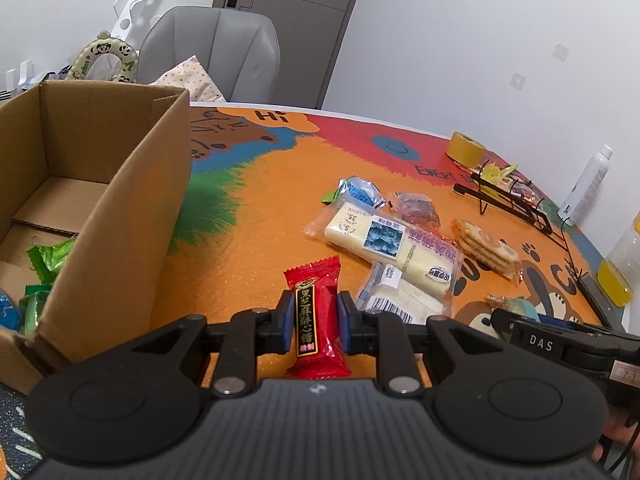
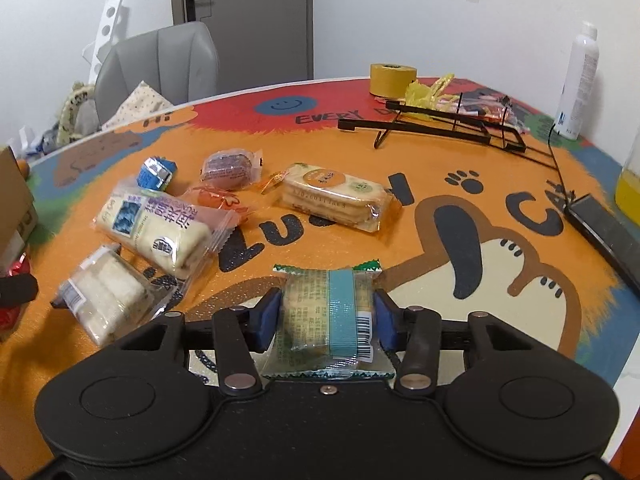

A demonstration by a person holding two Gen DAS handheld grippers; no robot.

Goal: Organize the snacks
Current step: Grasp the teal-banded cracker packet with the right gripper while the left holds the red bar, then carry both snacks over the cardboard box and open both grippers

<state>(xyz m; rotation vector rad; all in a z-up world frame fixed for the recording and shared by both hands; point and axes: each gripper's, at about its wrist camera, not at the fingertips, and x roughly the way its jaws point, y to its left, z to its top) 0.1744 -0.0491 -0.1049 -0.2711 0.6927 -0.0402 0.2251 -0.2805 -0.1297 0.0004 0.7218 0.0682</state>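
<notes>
My left gripper (image 1: 314, 322) is shut on a red candy packet (image 1: 316, 316) just above the orange mat, right of the open cardboard box (image 1: 120, 208), which holds green packets (image 1: 48, 258). My right gripper (image 2: 326, 314) is shut on a green-striped cracker packet (image 2: 328, 316) over the mat. Loose snacks lie between them: a long cream cake packet (image 1: 384, 250) (image 2: 156, 232), a clear white cake packet (image 2: 104, 294), a biscuit packet (image 2: 336, 196), a blue packet (image 2: 156, 172) and a pink one (image 2: 228, 168).
A black wire rack (image 2: 452, 128) with yellow wrappers, a yellow tape roll (image 2: 392, 79), a white spray bottle (image 2: 580, 80) and a yellow-liquid bottle (image 2: 630, 184) stand at the far right. A grey chair (image 1: 212, 52) is behind the table.
</notes>
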